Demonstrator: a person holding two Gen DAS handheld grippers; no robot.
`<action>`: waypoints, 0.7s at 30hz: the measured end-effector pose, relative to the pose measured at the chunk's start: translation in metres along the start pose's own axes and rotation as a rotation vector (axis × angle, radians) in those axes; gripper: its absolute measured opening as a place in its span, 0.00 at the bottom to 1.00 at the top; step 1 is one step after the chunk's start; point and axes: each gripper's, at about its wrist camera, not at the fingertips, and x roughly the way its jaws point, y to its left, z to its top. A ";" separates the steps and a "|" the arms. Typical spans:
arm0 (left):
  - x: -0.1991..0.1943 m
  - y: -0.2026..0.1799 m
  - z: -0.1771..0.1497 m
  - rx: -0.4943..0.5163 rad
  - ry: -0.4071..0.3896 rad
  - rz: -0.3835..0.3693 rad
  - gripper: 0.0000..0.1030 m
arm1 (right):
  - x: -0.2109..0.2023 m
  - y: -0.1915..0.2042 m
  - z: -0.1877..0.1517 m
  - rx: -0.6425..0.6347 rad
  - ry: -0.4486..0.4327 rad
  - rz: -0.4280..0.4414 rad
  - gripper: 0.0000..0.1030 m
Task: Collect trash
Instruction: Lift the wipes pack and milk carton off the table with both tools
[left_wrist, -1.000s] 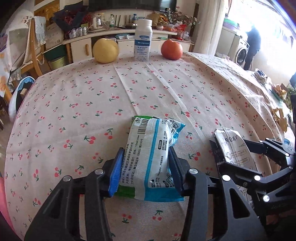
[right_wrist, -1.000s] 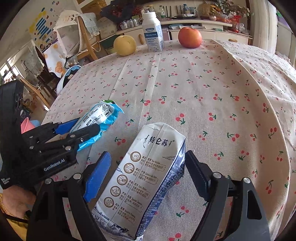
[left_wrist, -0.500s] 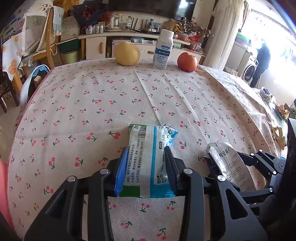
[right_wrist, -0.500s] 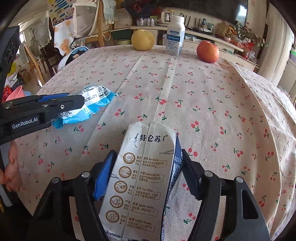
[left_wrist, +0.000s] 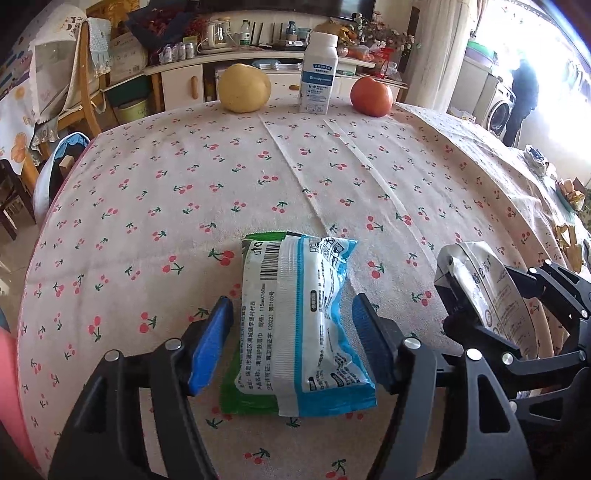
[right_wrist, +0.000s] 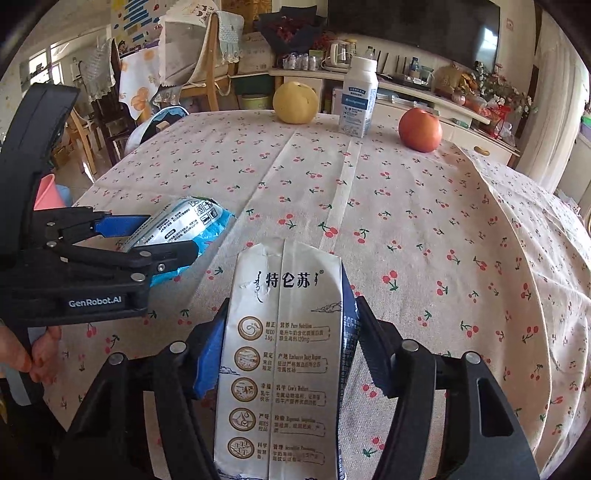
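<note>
On the cherry-print bench (left_wrist: 332, 166), left wrist view: the wet-wipes packet (left_wrist: 299, 325) lies flat, long axis pointing away, between the left gripper (left_wrist: 295, 343)'s parted jaws, untouched. Right wrist view: the right gripper (right_wrist: 288, 354) clamps the flattened milk carton (right_wrist: 284, 362), pointing forward.

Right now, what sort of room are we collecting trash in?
Most likely a lived-in home dining or living room: a table under a cherry-print tablecloth, a cluttered sideboard below a television, and a washing machine off to one side.
</note>
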 end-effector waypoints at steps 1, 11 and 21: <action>0.001 0.001 0.001 -0.002 -0.004 0.005 0.58 | -0.001 0.001 0.000 -0.001 -0.003 0.003 0.62; -0.011 0.020 0.003 -0.116 -0.028 -0.021 0.37 | -0.009 0.007 0.005 0.014 -0.029 0.061 0.62; -0.055 0.045 0.004 -0.212 -0.130 -0.025 0.36 | -0.015 0.009 0.012 0.094 -0.039 0.168 0.62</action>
